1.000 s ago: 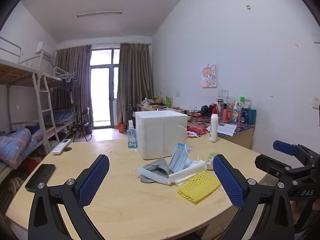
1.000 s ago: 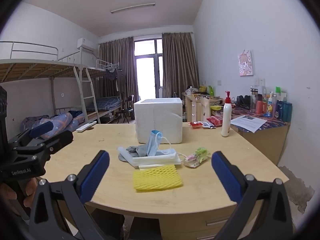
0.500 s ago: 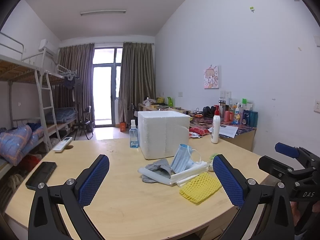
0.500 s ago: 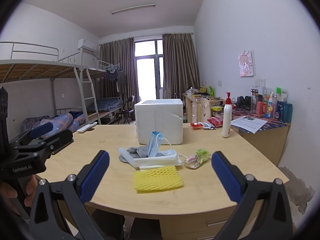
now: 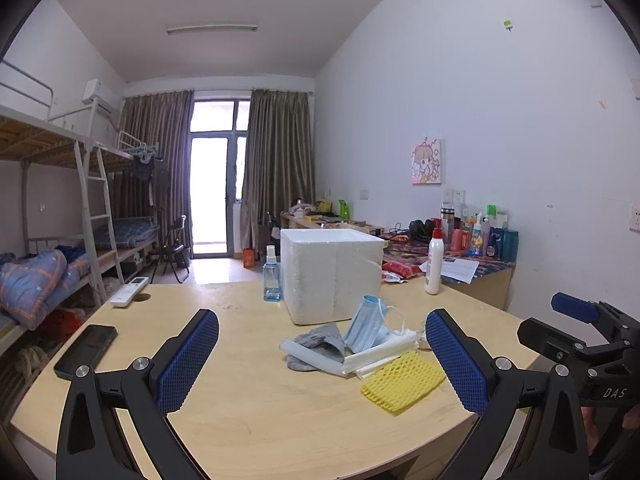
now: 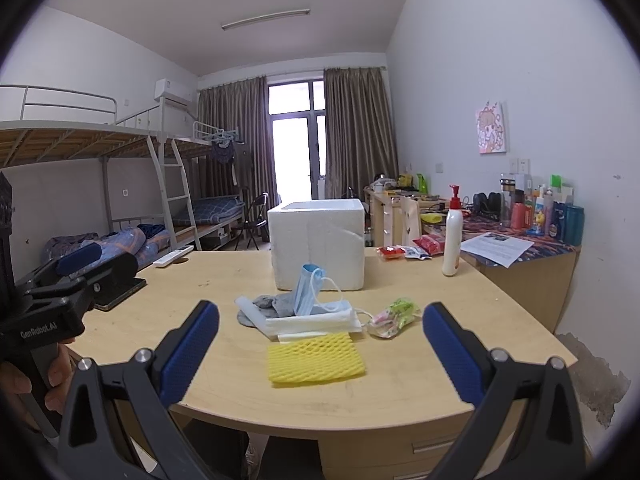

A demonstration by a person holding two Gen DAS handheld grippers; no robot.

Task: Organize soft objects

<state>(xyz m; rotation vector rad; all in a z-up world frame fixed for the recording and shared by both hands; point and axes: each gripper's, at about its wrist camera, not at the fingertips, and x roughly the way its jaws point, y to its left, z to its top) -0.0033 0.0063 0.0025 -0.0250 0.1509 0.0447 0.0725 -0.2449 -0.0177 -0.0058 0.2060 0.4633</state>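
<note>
A pile of soft things lies on the wooden table (image 6: 460,300) in front of a white foam box (image 6: 318,246): a blue face mask (image 6: 310,290), a grey sock (image 6: 266,306), white masks (image 6: 312,320), a yellow foam net (image 6: 316,360) and a small colourful pouch (image 6: 394,312). The same pile shows in the left wrist view, with the mask (image 5: 368,330) and yellow net (image 5: 402,380). My left gripper (image 5: 322,360) and right gripper (image 6: 320,354) are both open and empty, held above the table's near edge short of the pile.
A white pump bottle (image 6: 452,238), snack packets (image 6: 404,250) and a paper sheet (image 6: 496,246) lie at the right. A spray bottle (image 5: 272,276), a phone (image 5: 86,350) and a remote (image 5: 128,290) are at the left. Bunk beds (image 6: 100,184) stand beyond.
Both views have shifted slightly; the left gripper has tilted up and right a little. Both grippers stay open and the pile has not moved.
</note>
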